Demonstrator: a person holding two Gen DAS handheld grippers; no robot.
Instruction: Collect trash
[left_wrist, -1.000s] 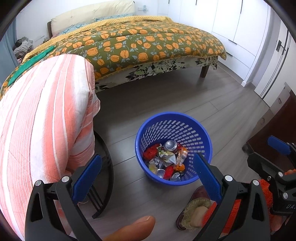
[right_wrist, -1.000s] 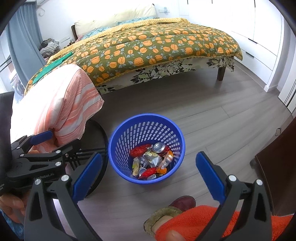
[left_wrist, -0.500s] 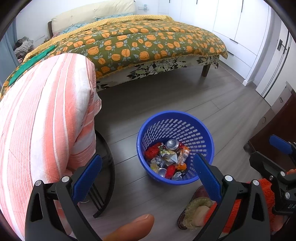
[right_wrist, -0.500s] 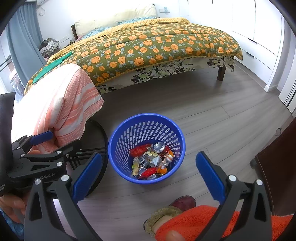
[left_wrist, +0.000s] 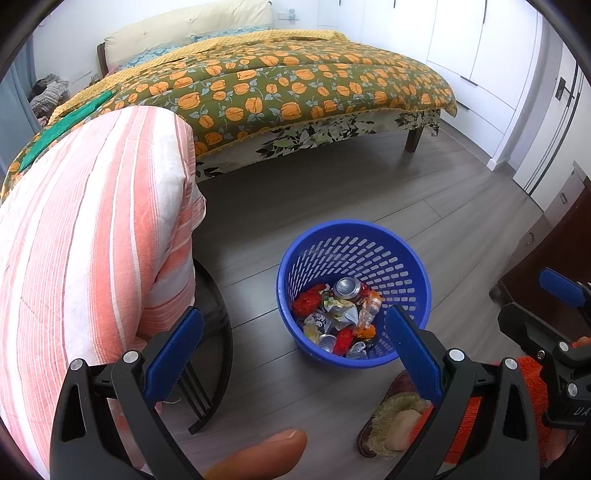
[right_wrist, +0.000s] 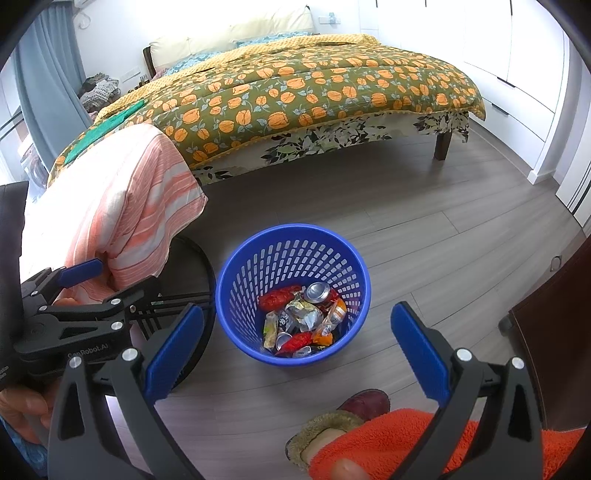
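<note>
A blue perforated basket (left_wrist: 402, 258) (right_wrist: 258, 266) stands on the grey wood floor. Inside lies trash (left_wrist: 338, 317) (right_wrist: 301, 319): a crushed silver can (left_wrist: 347, 287) (right_wrist: 317, 291), red wrappers and crumpled foil packets. My left gripper (left_wrist: 293, 352) hangs open above the floor just in front of the basket, with nothing between its blue pads. My right gripper (right_wrist: 297, 350) is also open and empty, held over the basket's near rim. In the left wrist view the right gripper's blue-tipped finger shows at the right edge; the right wrist view catches the left gripper at its left edge.
A chair draped with an orange striped towel (left_wrist: 92, 229) (right_wrist: 122, 206) stands left of the basket. A bed with an orange-flowered quilt (left_wrist: 280, 88) (right_wrist: 306, 96) fills the back. A slippered foot (left_wrist: 391, 421) (right_wrist: 347, 417) and orange sleeve (right_wrist: 391, 443) sit near. Dark furniture (right_wrist: 554, 332) at right.
Both grippers stay open and empty. The left wrist view has shifted slightly, so the basket sits a little more to the right. The right view is nearly unchanged.
</note>
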